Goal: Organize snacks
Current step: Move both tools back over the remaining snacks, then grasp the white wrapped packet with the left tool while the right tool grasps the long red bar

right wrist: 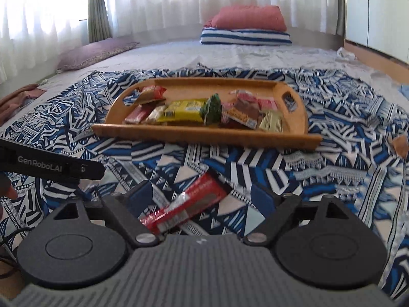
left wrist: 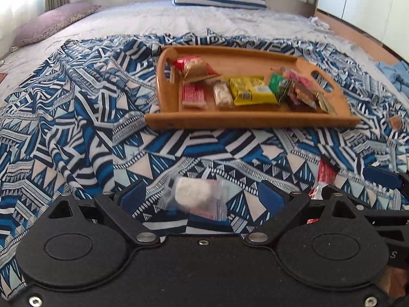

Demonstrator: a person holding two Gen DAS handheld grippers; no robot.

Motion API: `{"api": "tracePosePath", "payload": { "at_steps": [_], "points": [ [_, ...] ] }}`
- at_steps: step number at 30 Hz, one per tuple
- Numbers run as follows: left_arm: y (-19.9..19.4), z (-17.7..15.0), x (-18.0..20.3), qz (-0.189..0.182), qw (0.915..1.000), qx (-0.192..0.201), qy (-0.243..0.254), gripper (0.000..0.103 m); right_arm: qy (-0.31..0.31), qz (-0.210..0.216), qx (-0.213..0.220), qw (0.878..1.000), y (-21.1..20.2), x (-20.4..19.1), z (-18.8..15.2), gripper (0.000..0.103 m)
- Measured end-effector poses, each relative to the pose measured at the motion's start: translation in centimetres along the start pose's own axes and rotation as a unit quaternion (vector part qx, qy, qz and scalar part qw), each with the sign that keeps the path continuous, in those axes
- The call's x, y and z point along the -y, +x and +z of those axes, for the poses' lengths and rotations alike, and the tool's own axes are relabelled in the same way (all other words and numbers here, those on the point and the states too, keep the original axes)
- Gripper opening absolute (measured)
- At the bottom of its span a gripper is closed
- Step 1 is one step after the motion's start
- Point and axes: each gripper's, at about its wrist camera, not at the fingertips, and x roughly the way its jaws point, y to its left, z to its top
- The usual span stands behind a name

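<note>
We hold each hand-held gripper wide and empty: left point(left wrist: 203, 195) straddling the clear-wrapped white snack point(left wrist: 194, 194), right point(right wrist: 202, 195) over the diagonal red bar point(right wrist: 189, 202).

We see a bed point(right wrist: 179, 53) dressed for daytime.
On it we find a blue patterned cloth point(left wrist: 76, 128) spread nearest us, a mauve cushion point(right wrist: 97, 52) at its left edge, and a pink pillow point(right wrist: 251, 18) stacked on a striped one point(right wrist: 245, 37) at its far end before white curtains point(right wrist: 166, 0).
</note>
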Motion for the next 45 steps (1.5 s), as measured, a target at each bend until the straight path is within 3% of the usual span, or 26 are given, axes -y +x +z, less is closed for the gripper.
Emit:
{"api": "tracePosePath", "payload": {
  "at_steps": [15, 18, 23, 26, 31, 45],
  "points": [
    [2.6, -1.0, -0.1, 0.003, 0.9999, -0.013, -0.003, 0.094, 0.007, 0.010, -0.028, 1.000, 1.5, -1.6, -1.6, 0.092],
    [2.5, -1.1, 0.2, -0.001, 1.0000, -0.006, 0.007, 0.082, 0.005, 0.012, -0.026, 1.000, 1.6, -2.0, -1.6, 0.090],
    [2.3, -1.3, 0.5, -0.011, 0.9998, 0.000, 0.014, 0.063, -0.003, 0.009, -0.020, 1.000, 1.8, -2.5, -1.7, 0.074],
    [2.1, -1.2, 0.4, -0.024, 0.9997, 0.002, 0.005, 0.059, -0.001, 0.009, -0.017, 1.000, 1.8, -2.6, -1.7, 0.061],
    [1.7, -1.1, 0.4, -0.033, 0.9994, 0.012, 0.000, 0.048, 0.014, 0.007, -0.008, 1.000, 1.6, -2.3, -1.6, 0.031],
    [-0.4, -0.5, 1.3, -0.034, 0.9980, 0.051, 0.018, 0.044, 0.022, 0.010, 0.014, 1.000, 0.5, -1.4, -0.7, 0.026]
  ]
}}
